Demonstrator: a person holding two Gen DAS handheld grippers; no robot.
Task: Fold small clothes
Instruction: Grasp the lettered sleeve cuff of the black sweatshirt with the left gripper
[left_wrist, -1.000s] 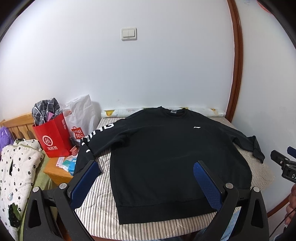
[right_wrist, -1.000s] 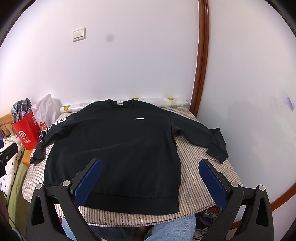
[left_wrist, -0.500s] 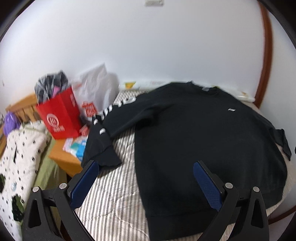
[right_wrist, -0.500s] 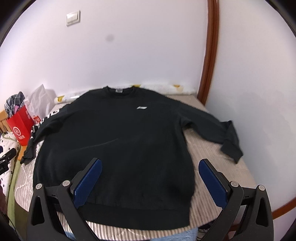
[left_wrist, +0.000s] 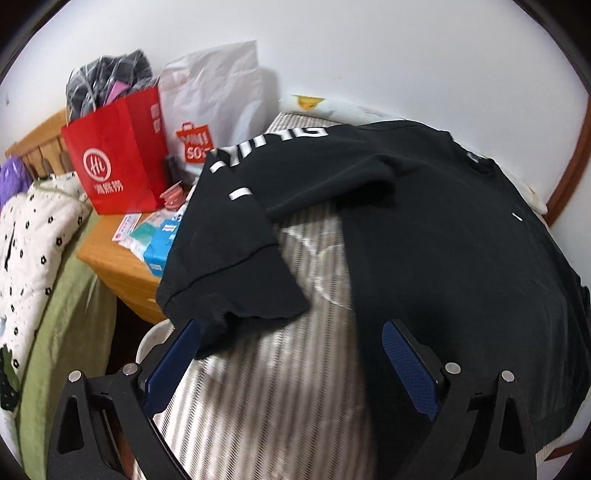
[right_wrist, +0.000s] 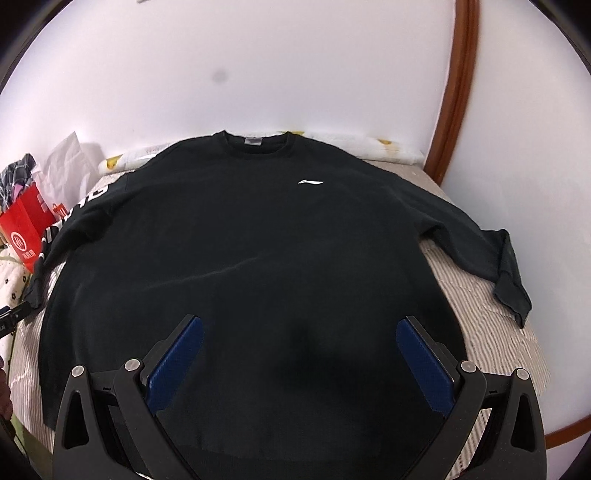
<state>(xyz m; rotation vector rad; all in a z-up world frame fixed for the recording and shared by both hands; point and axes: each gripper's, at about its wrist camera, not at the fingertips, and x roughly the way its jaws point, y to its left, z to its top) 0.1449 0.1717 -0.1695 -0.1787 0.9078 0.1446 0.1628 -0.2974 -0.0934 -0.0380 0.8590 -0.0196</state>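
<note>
**Black sweatshirt spread flat on a striped bed, both claws wide apart above it**

At the far left a quilt (left_wrist: 33, 236) with black flower dots lies over green bedding. Next to it, a wooden nightstand (left_wrist: 110, 258) carries a red paper bag (left_wrist: 118, 158), a white shopping bag (left_wrist: 214, 110) and some small packets.

The left claw (left_wrist: 291, 350) hangs with its blue pads apart, gripping nothing. Its left pad sits just beside the cuff of the left sleeve (left_wrist: 236, 266), which drapes over the bed's edge with white lettering along it.

The black sweatshirt (right_wrist: 258, 258) lies face up on the striped bed cover (right_wrist: 491, 332), collar toward the white wall, a small white logo on the chest.

The right claw (right_wrist: 299, 343) is likewise spread wide and empty, poised over the lower body of the garment. Farther right, the right sleeve (right_wrist: 491, 254) stretches out to the bed's edge.
</note>
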